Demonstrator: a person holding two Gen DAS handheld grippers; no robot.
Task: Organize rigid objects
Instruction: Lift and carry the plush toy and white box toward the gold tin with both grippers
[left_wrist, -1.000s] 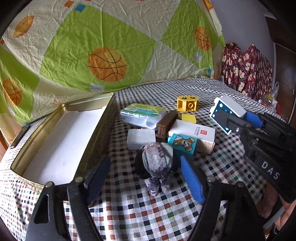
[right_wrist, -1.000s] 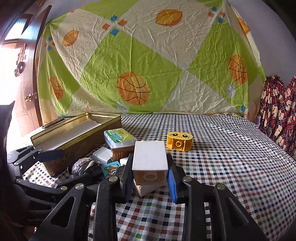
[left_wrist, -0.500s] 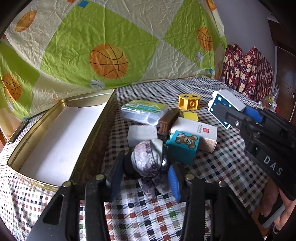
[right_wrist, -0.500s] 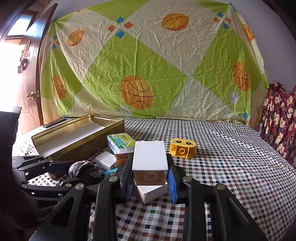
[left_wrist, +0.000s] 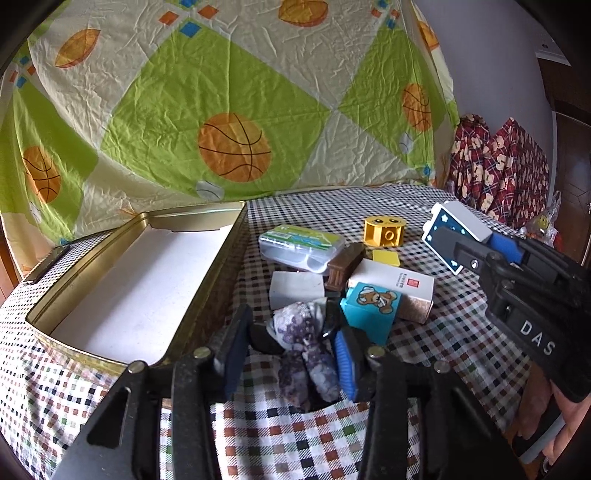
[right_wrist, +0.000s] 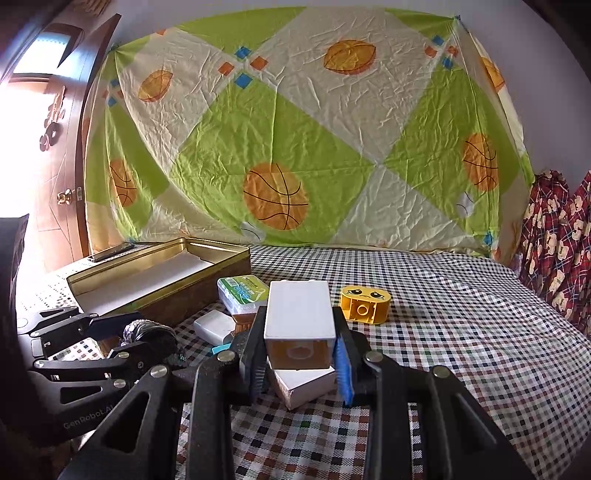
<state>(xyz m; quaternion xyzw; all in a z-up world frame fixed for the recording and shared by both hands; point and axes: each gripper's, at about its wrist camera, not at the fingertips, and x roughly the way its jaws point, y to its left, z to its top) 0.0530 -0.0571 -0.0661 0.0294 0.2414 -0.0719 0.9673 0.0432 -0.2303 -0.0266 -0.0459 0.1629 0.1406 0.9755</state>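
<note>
Left tool (left_wrist: 291, 347): pinching patterned cloth bundle (left_wrist: 303, 332); gold tin (left_wrist: 207, 218) just left
Right tool (right_wrist: 301, 354): pinching white block (right_wrist: 299, 310); tin far left

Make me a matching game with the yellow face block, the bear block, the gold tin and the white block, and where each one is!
Things:
1. yellow face block
2. bear block
3. gold tin
4. white block

Places:
A. held up between the right gripper's fingers
B. open, holding only a white liner
C. standing apart on the checked cloth
D. in the pile, beside the left gripper's blue pad

Pairs: 1-C, 2-D, 3-B, 4-A
</note>
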